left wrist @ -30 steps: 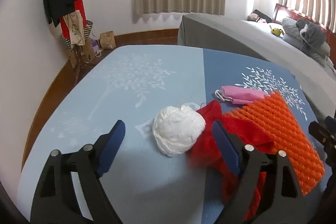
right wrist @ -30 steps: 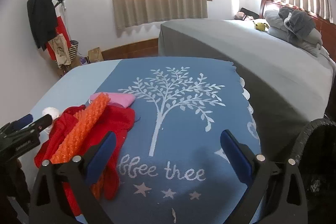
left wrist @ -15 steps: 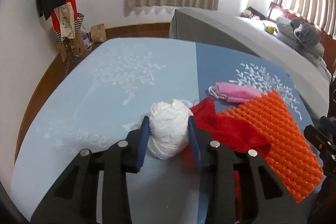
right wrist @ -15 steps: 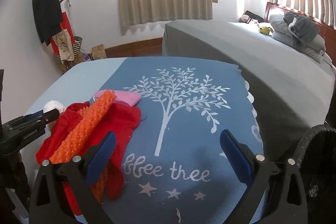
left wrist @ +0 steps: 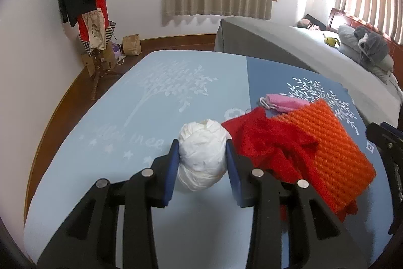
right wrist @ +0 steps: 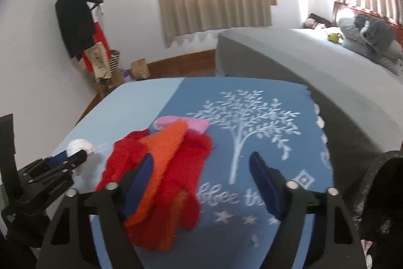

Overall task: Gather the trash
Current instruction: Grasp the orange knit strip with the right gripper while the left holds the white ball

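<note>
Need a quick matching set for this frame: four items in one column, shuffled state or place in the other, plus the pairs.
Column 1:
1. white paper wad
2. pink face mask
3. orange spiky mat
4. right hand-held gripper

Column 2:
A. lying partly on top of the red cloth
B. open, nothing between its fingers
C. squeezed between the fingers of the left hand-held gripper
D. flat on the dark blue half of the blanket, beyond the mat

Pairs: 1-C, 2-D, 3-A, 4-B
</note>
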The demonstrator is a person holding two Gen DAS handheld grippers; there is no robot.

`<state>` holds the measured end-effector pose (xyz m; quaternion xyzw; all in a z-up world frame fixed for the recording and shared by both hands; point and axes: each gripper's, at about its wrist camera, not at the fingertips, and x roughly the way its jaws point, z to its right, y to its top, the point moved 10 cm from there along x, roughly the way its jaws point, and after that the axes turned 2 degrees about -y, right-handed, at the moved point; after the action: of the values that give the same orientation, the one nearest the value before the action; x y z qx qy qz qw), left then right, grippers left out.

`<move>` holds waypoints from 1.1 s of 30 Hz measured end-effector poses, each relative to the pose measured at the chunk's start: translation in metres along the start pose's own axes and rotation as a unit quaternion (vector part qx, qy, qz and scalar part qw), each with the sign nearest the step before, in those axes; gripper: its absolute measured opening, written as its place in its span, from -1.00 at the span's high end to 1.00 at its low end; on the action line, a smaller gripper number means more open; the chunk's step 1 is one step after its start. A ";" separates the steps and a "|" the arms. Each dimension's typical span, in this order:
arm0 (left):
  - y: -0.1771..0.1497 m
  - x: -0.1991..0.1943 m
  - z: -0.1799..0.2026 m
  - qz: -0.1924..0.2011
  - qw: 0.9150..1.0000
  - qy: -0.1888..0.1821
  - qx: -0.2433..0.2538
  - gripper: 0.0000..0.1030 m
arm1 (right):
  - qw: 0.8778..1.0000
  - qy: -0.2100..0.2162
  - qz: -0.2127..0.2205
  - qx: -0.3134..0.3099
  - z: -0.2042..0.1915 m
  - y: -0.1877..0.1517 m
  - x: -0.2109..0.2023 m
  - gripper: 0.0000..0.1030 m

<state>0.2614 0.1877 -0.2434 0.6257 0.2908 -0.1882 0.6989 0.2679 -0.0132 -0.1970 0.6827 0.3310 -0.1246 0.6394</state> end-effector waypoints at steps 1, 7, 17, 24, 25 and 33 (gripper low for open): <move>-0.001 -0.002 -0.001 0.000 1.000 0.002 0.001 0.32 | 1.000 0.008 -0.003 -0.005 -0.007 -0.002 0.000 -0.37; -0.003 -0.011 -0.005 0.003 1.000 0.003 0.002 0.32 | 0.999 0.028 -0.023 -0.028 -0.031 -0.013 0.006 -0.06; 0.000 -0.022 -0.005 0.010 1.000 0.005 0.004 0.32 | 0.996 0.060 -0.042 -0.052 -0.051 -0.024 0.009 0.69; 0.005 -0.037 0.005 0.022 1.000 0.000 0.007 0.32 | 0.996 0.072 -0.018 -0.055 -0.053 -0.008 -0.013 0.71; 0.006 -0.039 0.007 0.023 1.000 -0.002 0.008 0.32 | 0.996 0.072 -0.014 -0.054 -0.052 -0.005 -0.017 0.71; 0.019 -0.059 0.031 0.041 0.999 -0.016 0.015 0.32 | 0.997 0.060 0.015 -0.045 -0.032 0.015 -0.049 0.71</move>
<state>0.2334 0.1544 -0.1898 0.6447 0.2506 -0.1733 0.7011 0.2320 0.0039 -0.1515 0.6648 0.3638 -0.0585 0.6498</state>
